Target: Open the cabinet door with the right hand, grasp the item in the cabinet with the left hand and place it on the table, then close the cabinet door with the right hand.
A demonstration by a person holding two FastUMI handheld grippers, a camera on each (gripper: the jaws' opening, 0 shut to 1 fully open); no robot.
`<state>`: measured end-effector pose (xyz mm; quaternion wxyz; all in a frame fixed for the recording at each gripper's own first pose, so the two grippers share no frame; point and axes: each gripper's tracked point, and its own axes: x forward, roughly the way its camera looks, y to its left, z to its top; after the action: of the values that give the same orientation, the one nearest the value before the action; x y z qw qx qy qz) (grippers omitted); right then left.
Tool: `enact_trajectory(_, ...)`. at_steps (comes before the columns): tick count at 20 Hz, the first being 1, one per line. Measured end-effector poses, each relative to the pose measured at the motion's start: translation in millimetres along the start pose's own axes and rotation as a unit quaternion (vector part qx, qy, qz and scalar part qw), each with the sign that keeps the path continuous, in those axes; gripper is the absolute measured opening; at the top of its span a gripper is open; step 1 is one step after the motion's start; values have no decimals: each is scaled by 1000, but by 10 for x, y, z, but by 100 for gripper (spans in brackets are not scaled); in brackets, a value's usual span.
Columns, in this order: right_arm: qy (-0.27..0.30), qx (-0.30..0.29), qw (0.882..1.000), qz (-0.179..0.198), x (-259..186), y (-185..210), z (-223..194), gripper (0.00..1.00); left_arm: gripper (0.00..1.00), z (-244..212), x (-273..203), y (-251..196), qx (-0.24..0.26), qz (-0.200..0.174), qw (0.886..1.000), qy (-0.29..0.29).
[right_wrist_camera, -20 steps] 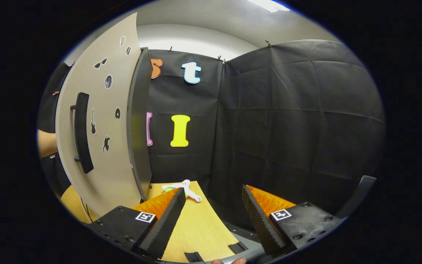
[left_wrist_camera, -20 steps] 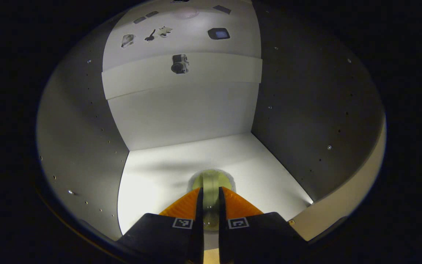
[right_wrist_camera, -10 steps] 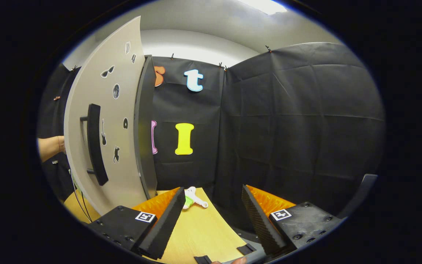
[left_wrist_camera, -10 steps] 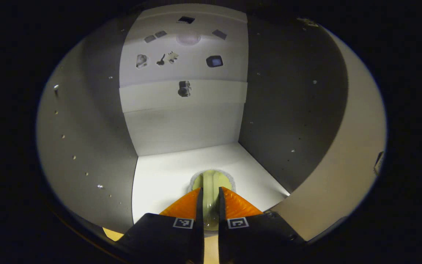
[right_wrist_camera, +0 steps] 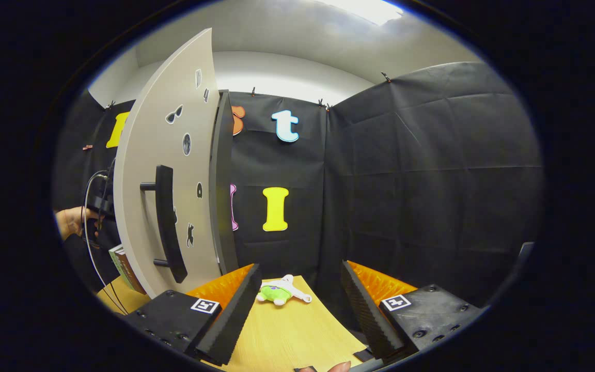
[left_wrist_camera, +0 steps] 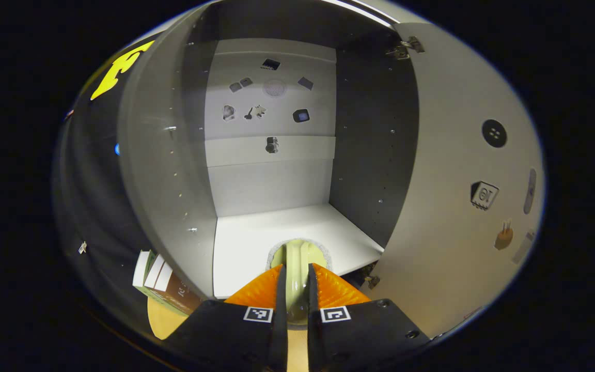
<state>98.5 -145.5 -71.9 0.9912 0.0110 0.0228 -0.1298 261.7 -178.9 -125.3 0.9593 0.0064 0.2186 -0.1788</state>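
In the left gripper view, the left gripper [left_wrist_camera: 296, 289] was clamped on a pale yellow-green item [left_wrist_camera: 297, 258], both fingers pressing its narrow stem; what the item was could not be told in the dim light. It hung just over the front edge of the cabinet [left_wrist_camera: 271, 175] floor, whose white bottom lay bare behind it up to the back wall. The open door [left_wrist_camera: 463, 196] stood at the right, its inner face lined with stickers. Books [left_wrist_camera: 160, 281] leaned by the cabinet's left outer wall, on the table.

In the right gripper view, the right gripper [right_wrist_camera: 297, 305] stood wide apart, holding nothing, over the wooden table [right_wrist_camera: 297, 341]. The door's outer face with its dark handle [right_wrist_camera: 167, 222] rose at the left. A small toy [right_wrist_camera: 279, 292] lay near the table's far edge, with bare wood between it and the gripper. A hand [right_wrist_camera: 73, 221] showed beyond the door.
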Motion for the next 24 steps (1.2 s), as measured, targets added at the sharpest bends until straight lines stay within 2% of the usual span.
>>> enact_trajectory(2, -11, -16, 1000, -5, -32, 5, 69, 98, 19, -166, -158, -12, 8, 2, 1000, 1)
enact_trajectory(5, -9, -13, 1000, 8, -67, 115, 104, 100, 19, -445, -331, -23, 8, 14, 1000, -4)
enact_trajectory(7, -11, -2, 1000, 6, -102, 120, 132, 94, 19, -671, -395, -103, 1, 12, 1000, -6)
enact_trajectory(8, -15, 3, 1000, 4, -114, 127, 151, 100, 19, -796, -411, -142, -2, 13, 1000, -5)
enact_trajectory(13, -23, 1, 1000, 2, -182, 138, 208, 98, 19, -1491, -373, -241, -12, 25, 1000, 4)
enact_trajectory(15, -25, -2, 1000, 2, -210, 130, 230, 98, 19, -1785, -334, -244, -19, 38, 999, 5)
enact_trajectory(17, -29, -6, 1000, 0, -236, 113, 260, 98, 19, -2114, -296, -242, -6, 54, 998, 14)
enact_trajectory(24, -38, -9, 999, 3, -268, 98, 331, 98, 19, -3019, -185, -601, 8, 30, 998, 49)
